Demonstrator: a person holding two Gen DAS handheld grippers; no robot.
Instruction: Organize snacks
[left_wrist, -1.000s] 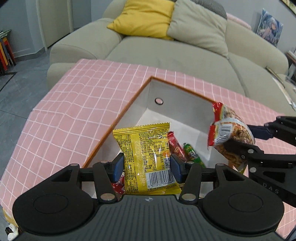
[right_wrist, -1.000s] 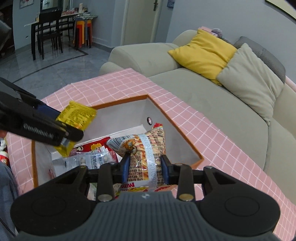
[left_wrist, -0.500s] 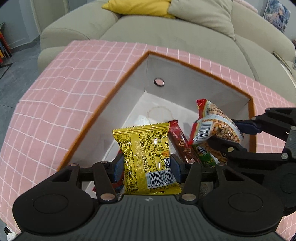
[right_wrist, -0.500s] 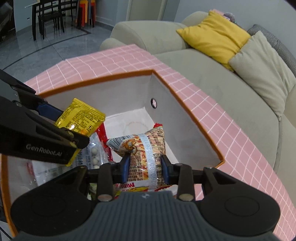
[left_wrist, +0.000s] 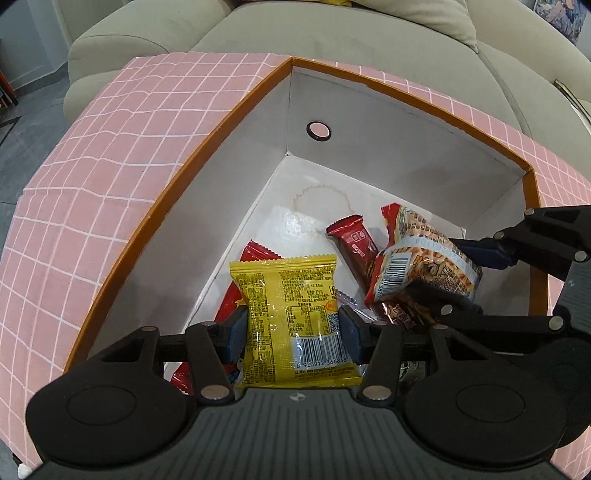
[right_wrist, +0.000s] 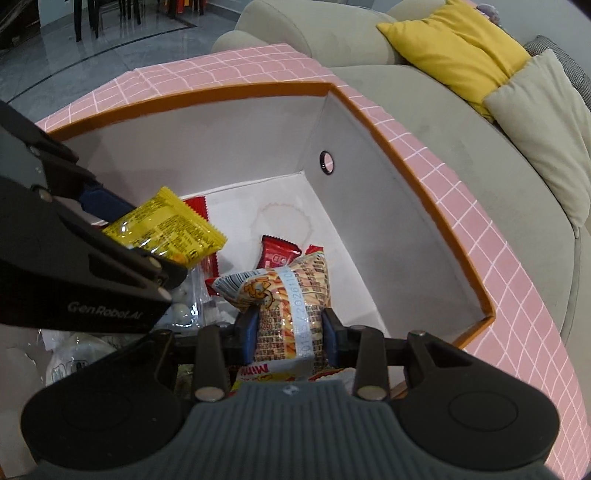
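Note:
My left gripper (left_wrist: 291, 332) is shut on a yellow snack packet (left_wrist: 291, 314) and holds it inside the white box with the orange rim (left_wrist: 369, 122). My right gripper (right_wrist: 290, 328) is shut on a red-and-white snack bag (right_wrist: 291, 302) and holds it low in the same box (right_wrist: 369, 192). The bag also shows in the left wrist view (left_wrist: 424, 269), and the yellow packet in the right wrist view (right_wrist: 166, 229). Red snack bars (left_wrist: 352, 243) and a clear bag of white sweets (right_wrist: 188, 295) lie on the box floor.
The box sits on a table with a pink checked cloth (left_wrist: 92, 206). A beige sofa (right_wrist: 424, 122) with a yellow cushion (right_wrist: 454, 48) stands just behind. The two grippers are close together inside the box.
Both grippers have gone down and forward into the box with their packets. The right gripper's bag has come closer to the yellow packet.

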